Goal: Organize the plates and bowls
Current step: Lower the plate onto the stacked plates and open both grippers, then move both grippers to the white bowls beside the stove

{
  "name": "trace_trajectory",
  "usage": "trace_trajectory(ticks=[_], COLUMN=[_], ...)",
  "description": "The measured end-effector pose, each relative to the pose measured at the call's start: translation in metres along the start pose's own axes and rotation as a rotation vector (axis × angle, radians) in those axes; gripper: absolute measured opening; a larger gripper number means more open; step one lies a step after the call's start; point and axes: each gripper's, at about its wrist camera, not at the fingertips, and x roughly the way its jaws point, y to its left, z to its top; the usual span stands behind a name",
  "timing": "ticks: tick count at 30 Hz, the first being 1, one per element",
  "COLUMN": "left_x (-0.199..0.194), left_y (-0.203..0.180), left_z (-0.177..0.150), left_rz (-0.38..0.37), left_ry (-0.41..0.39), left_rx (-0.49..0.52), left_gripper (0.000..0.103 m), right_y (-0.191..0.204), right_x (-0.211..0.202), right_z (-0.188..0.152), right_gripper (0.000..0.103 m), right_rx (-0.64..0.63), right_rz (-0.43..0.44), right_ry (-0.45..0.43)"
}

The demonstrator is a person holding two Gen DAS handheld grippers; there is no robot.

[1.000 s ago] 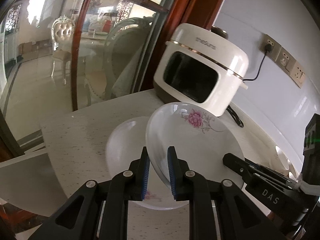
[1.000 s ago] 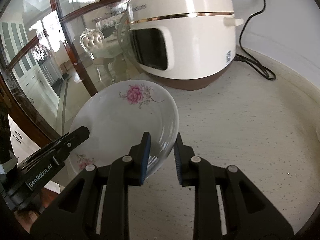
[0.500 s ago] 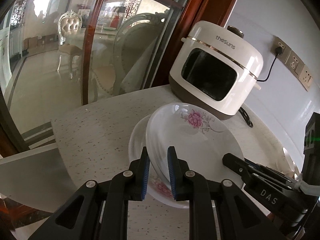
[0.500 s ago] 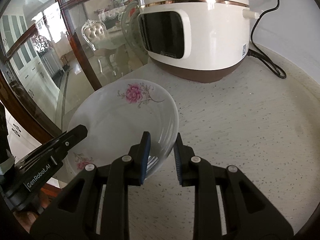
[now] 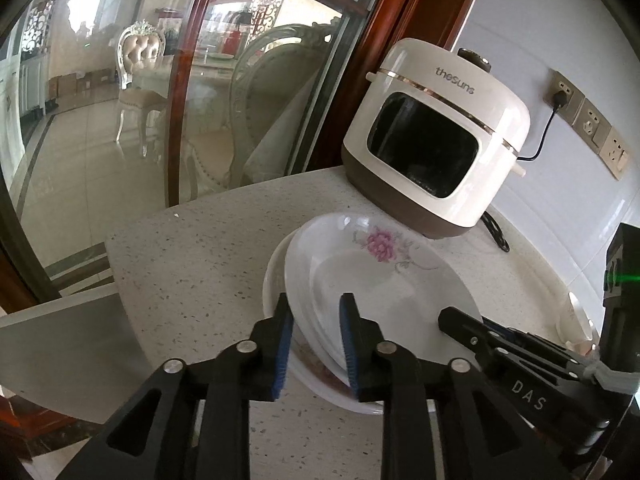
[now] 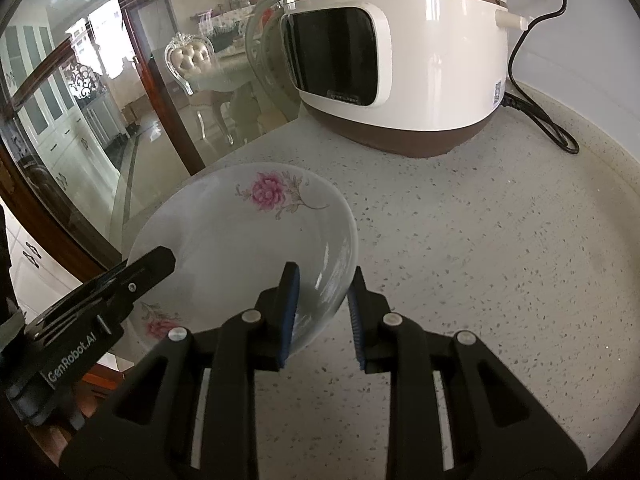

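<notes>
A white plate with a pink flower point(image 5: 372, 276) rests on top of a second white flowered plate point(image 5: 276, 276) on the speckled counter. My left gripper point(image 5: 314, 340) straddles the top plate's near-left rim, its jaws slightly spread. My right gripper point(image 6: 322, 312) straddles the same plate point(image 6: 240, 236) at its right rim, its jaws also slightly apart from the rim. The lower plate's flower shows under the rim in the right wrist view point(image 6: 160, 326). Each gripper shows in the other's view.
A white rice cooker point(image 5: 436, 152) stands behind the plates, its cord point(image 6: 552, 128) running to a wall socket point(image 5: 560, 96). Glass doors with a wooden frame point(image 5: 192, 80) border the counter's left edge. Another white dish point(image 5: 578, 316) sits at the right.
Both grippers lowered the flowered plate onto the second plate, and their jaws have widened from clamping the rim. The stack now lies closer to the cooker in view.
</notes>
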Motion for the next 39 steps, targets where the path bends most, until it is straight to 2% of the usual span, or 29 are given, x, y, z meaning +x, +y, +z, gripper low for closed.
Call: trace_trajectory(ticks=[7,15,20,23,24,26,27,28,30,35,39], left_x=[-0.001,-0.003,0.000,0.001,0.001,0.000,-0.002,-0.004,-0.007,-0.012,-0.025], left_y=[-0.006,-0.013,-0.007,-0.009,-0.008,-0.009,-0.008,-0.008,-0.007,-0.006,-0.010], left_z=[-0.001,-0.002,-0.002,-0.001,-0.001,-0.002,-0.001,-0.001,0.001,0.002,0.004], left_rz=[0.027,0.118,0.114,0.116,0.114,0.123,0.135,0.135,0.135,0.115,0.074], left_ry=[-0.006,-0.024,-0.011,-0.006,-0.001,-0.010,-0.023,-0.033,-0.047,-0.058,-0.110], left_rx=[0.030,0.101,0.102,0.116,0.115,0.117,0.114,0.110,0.103,0.092,0.080], left_gripper=[0.032,0.034,0.035,0.040,0.044,0.060,0.068,0.071,0.072,0.073,0.073], right_y=[0.002,0.010,0.008,0.007,0.006,0.005,0.004,0.004,0.002,-0.006,-0.020], right_x=[0.000,0.000,0.000,-0.003,-0.003,-0.007,-0.008,-0.010,-0.015,-0.036,-0.061], right_z=[-0.003,-0.005,-0.005,-0.004,-0.004,-0.002,-0.002,-0.002,-0.001,-0.001,-0.005], right_gripper=[0.029,0.027,0.027,0.027,0.028,0.030,0.036,0.044,0.051,0.057,0.062], right_rx=[-0.011,-0.053,-0.041,-0.030,-0.026,-0.022,-0.023,-0.023,-0.017,-0.024,-0.015], right_rz=[-0.009,-0.039,-0.035,-0.022,-0.024,-0.025,-0.028,-0.034,-0.039,-0.075,-0.110], right_ry=[-0.003,-0.003,-0.006,-0.011,-0.011,-0.016,-0.019,-0.024,-0.031,-0.059,-0.095])
